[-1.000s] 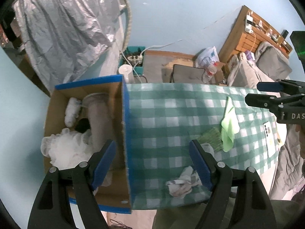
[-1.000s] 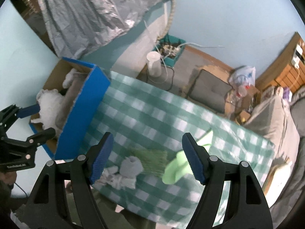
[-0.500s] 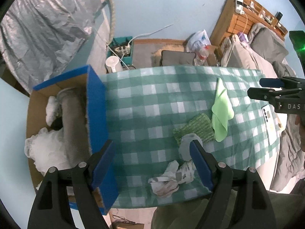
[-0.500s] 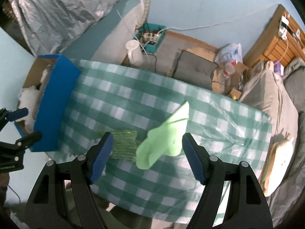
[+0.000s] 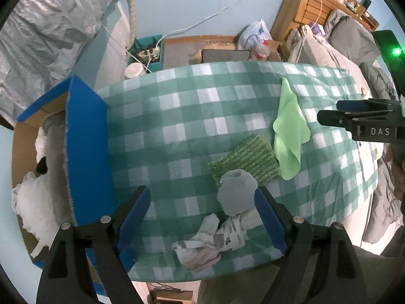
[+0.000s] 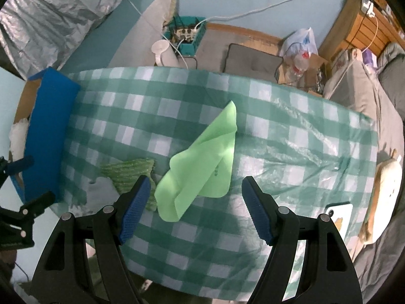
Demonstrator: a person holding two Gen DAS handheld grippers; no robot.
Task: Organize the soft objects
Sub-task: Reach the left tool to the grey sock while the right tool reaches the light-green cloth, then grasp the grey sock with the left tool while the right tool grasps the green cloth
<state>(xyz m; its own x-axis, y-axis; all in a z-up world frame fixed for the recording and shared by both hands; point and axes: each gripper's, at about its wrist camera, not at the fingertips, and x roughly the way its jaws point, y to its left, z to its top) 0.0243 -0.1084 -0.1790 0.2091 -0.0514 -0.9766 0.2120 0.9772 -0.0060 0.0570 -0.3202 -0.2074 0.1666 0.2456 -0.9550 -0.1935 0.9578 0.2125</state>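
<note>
Green cloth (image 6: 202, 167) lies ahead between right gripper's (image 6: 196, 204) spread jaws.

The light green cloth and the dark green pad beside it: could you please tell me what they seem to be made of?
The light green cloth looks like thin, smooth microfibre, matte, lying in soft folds. The dark green pad seems a coarse knitted or ribbed scrubbing fabric with faintly glinting rows; the exact fibre is unclear.

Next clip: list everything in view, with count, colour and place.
cloth: 1, light green, table middle
scrubby pad: 1, dark green, touching the cloth
rolled sock: 1, grey, overlapping the pad's near edge
crumpled rag: 1, white-grey, near table edge
box: 1, blue outside, cardboard inside, table's left end, holds white and grey soft items
phone: 1, white, table's right end
left claw: open, above the rag
right claw: open, over the cloth
</note>
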